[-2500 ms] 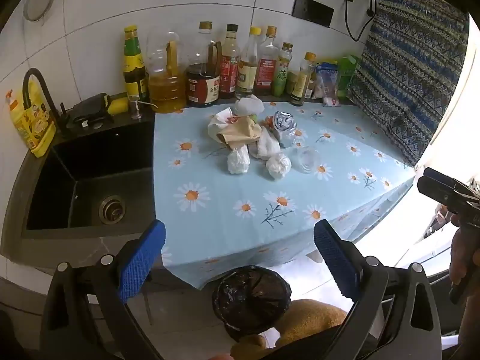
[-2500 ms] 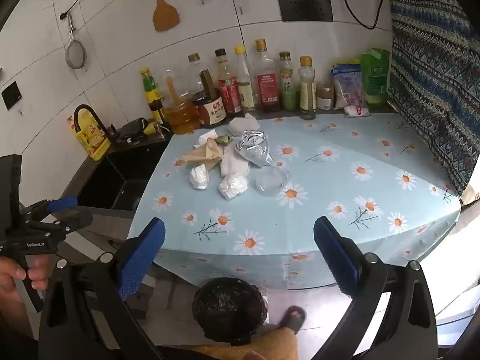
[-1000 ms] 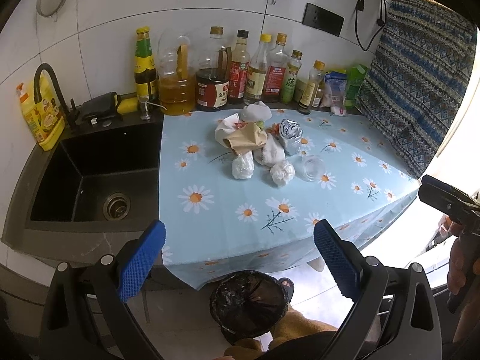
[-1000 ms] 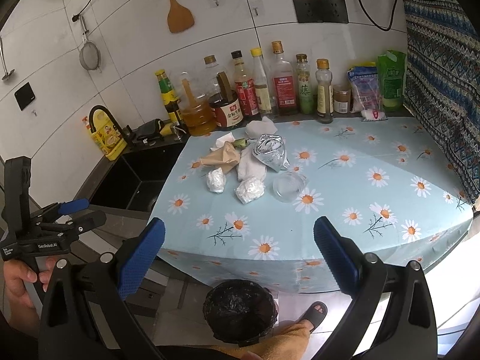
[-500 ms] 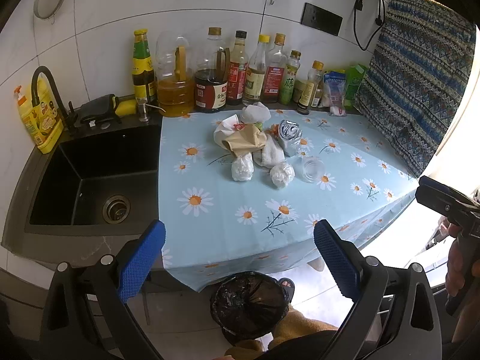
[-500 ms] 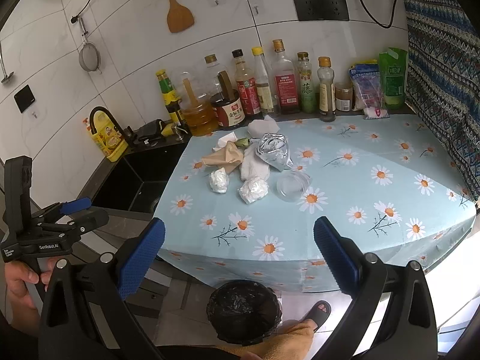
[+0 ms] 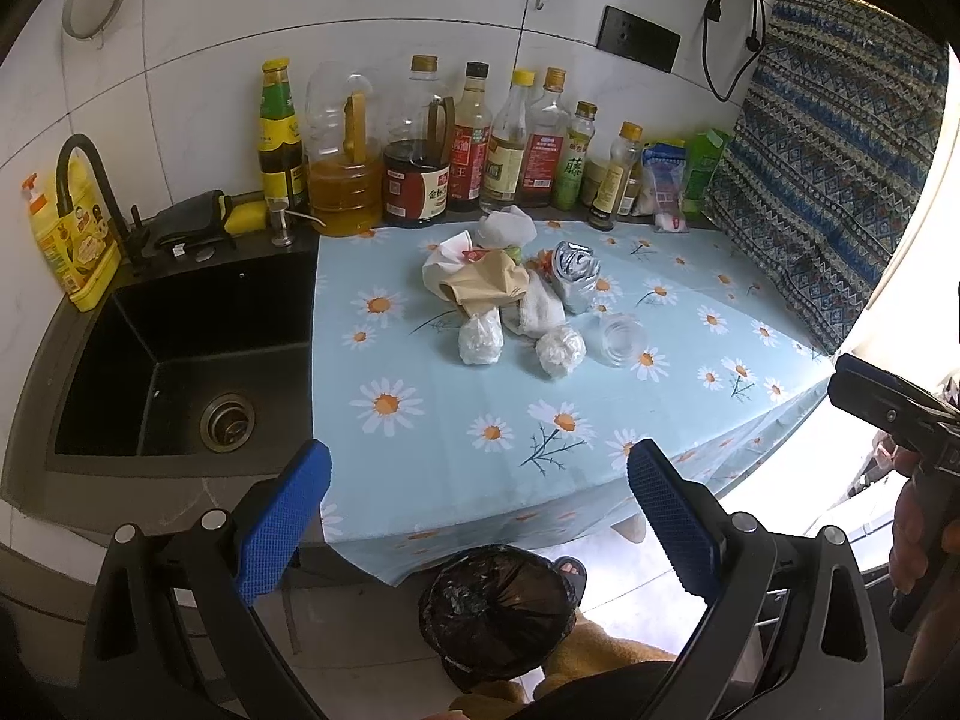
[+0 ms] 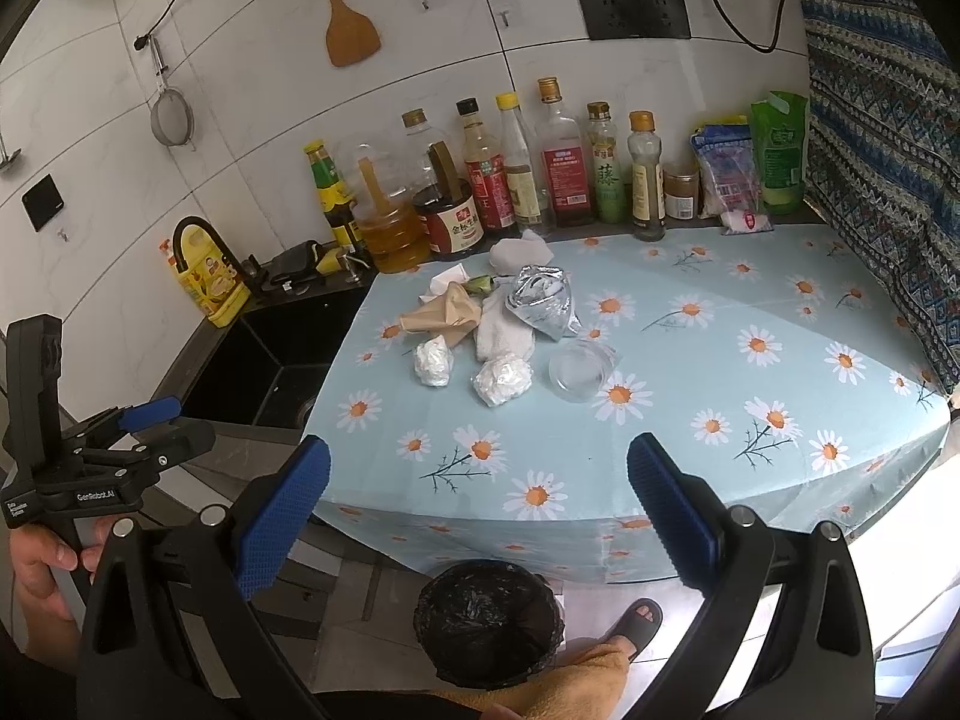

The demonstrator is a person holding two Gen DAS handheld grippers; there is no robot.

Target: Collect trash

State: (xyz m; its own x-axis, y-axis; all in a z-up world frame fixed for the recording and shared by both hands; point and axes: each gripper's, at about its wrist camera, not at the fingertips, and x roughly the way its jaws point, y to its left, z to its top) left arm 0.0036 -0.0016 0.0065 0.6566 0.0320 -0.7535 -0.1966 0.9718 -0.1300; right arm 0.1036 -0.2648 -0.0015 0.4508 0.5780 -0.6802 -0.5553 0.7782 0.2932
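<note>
Both views edged closer since a moment ago; left gripper (image 7: 479, 507) and right gripper (image 8: 479, 501) wide open, empty. Trash pile (image 8: 489, 327) untouched mid-table; bin (image 8: 489, 621) waits near, below edge.

Each claw, left claw (image 7: 478, 516) and right claw (image 8: 478, 513), is a black plastic frame with silver screw heads and two fingers faced in blue, dimpled rubber pads (image 8: 282, 515). White lettering marks the left claw's body. Bare-skinned hands (image 8: 42, 564) grip the handles; a mustard-yellow trouser leg (image 8: 564, 675) and dark sandal (image 8: 639, 621) show below.
</note>
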